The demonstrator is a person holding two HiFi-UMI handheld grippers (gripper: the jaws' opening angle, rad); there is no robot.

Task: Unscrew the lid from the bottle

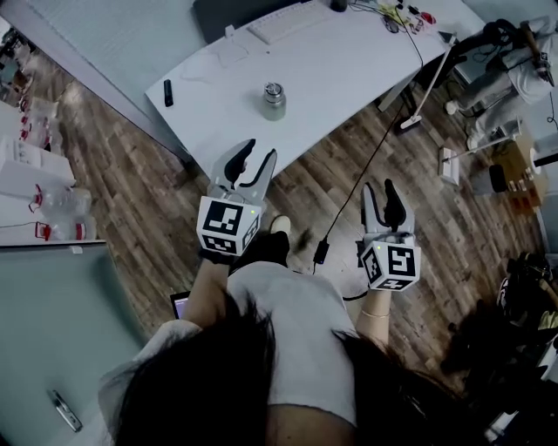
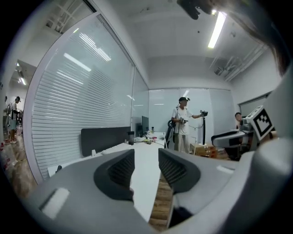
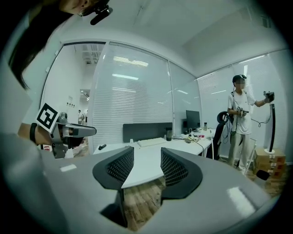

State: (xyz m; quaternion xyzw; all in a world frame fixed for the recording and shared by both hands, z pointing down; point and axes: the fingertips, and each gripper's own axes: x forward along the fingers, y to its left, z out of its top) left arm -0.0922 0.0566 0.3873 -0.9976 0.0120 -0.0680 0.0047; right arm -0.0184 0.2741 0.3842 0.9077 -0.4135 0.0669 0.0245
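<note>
Bottle: small clear bottle (image 1: pixel 274 104), upright, with a silver metal lid (image 1: pixel 274 91) seated on top.
Bottle location: upper centre of the head view, on the white tabletop (image 1: pixel 349 70), near its front edge and well apart from both grippers.
Left gripper (image 1: pixel 255 161): jaws spread, nothing between them; left of centre in the head view, tips at the tabletop's front edge, below and left of the bottle.
Right gripper (image 1: pixel 382 196): jaws spread, nothing between them; right of centre, over the wooden floor (image 1: pixel 131 200).
Nearest item to bottle: black marker (image 1: pixel 168 92), well apart to its left on the tabletop.
Far edge of tabletop: white keyboard (image 1: pixel 288 19).
Floor: black cable (image 1: pixel 375 157) runs from the tabletop's right end down between the grippers.
Background: standing person (image 3: pixel 240 123) at the right of both gripper views.
</note>
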